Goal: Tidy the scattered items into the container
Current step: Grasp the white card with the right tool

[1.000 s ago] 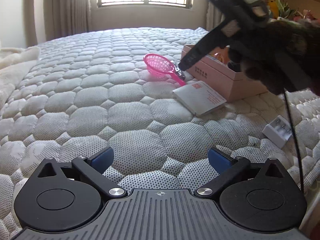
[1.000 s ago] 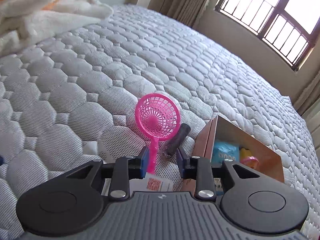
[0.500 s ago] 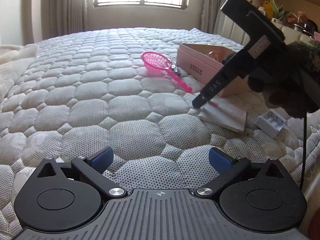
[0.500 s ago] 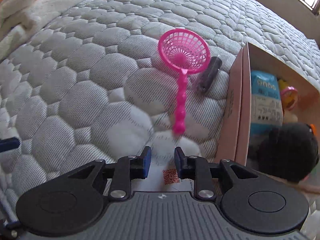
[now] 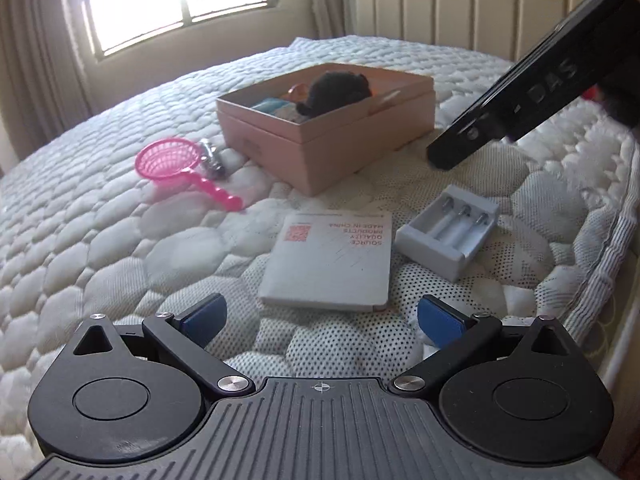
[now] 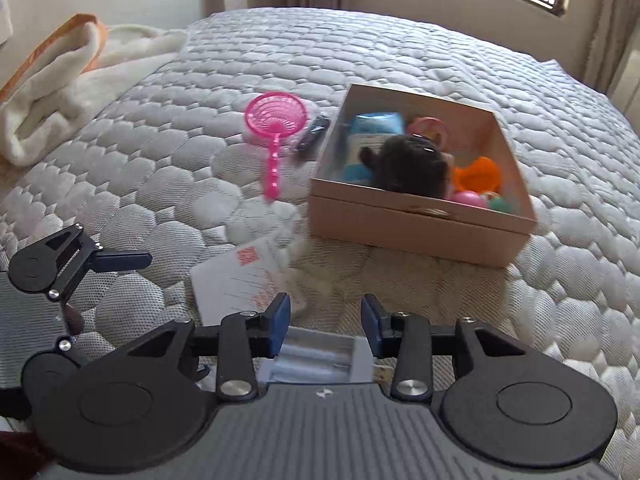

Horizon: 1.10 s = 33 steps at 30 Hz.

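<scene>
Items outside box (image 6: 420, 220): one net (image 6: 276, 116), card (image 5: 328, 260), tray (image 5: 448, 232). Right gripper (image 6: 326, 326), previously nearly closed, opening, empty; left gripper (image 5: 320, 316) spread.

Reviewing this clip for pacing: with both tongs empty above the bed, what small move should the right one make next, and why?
Probably lower the right tongs onto the grey tray of small tubes. Their jaws are opening with nothing between them, and the tray lies on the mattress directly beneath them, outside the pink box.

Left hand-held gripper (image 5: 320, 318) wide, right hand-held gripper (image 6: 325, 322) opening
</scene>
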Each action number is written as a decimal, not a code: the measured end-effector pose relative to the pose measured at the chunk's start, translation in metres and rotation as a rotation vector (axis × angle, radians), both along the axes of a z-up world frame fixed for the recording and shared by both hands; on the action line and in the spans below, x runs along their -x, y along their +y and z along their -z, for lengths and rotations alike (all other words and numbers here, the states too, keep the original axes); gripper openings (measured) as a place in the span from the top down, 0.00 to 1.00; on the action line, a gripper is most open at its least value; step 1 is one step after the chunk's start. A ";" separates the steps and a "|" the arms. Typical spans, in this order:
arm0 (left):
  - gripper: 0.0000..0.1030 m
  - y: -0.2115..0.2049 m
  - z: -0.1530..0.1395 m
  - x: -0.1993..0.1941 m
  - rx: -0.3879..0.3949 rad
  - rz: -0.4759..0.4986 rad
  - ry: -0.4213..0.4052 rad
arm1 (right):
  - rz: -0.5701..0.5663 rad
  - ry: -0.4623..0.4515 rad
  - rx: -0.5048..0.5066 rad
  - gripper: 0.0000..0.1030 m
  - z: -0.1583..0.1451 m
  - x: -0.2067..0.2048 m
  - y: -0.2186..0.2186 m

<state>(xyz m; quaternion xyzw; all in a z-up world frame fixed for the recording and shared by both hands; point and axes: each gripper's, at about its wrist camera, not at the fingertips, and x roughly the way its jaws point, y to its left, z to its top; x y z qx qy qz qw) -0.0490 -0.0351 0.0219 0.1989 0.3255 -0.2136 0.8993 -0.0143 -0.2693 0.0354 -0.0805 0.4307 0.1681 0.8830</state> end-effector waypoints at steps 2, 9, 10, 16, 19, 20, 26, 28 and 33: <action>0.00 -0.001 0.001 -0.006 -0.084 -0.023 -0.050 | 0.029 -0.022 0.001 0.60 -0.001 0.010 -0.020; 0.00 0.053 0.006 -0.060 -0.342 -0.285 -0.173 | 0.024 -0.146 -0.004 0.52 0.009 0.026 -0.032; 0.00 0.063 0.005 -0.072 -0.362 -0.329 -0.180 | 0.019 -0.128 -0.045 0.56 0.011 0.020 -0.028; 0.00 0.119 -0.023 -0.079 -0.071 -0.423 -0.025 | -0.019 -0.035 -0.272 0.74 0.027 -0.029 0.017; 0.00 0.136 -0.025 -0.057 0.093 -0.382 0.074 | -0.053 -0.026 -0.298 0.70 0.037 -0.049 0.051; 0.00 0.139 -0.024 -0.046 0.141 -0.357 0.100 | -0.057 -0.032 -0.284 0.67 0.040 -0.054 0.062; 0.00 0.124 -0.014 -0.003 0.287 -0.168 0.185 | -0.079 -0.045 -0.170 0.38 0.059 -0.089 0.120; 0.00 0.118 -0.011 0.002 0.289 -0.136 0.186 | -0.089 -0.012 -0.145 0.37 0.065 -0.100 0.130; 0.00 0.116 -0.008 0.006 0.282 -0.116 0.192 | -0.131 0.018 -0.089 0.34 0.073 -0.102 0.138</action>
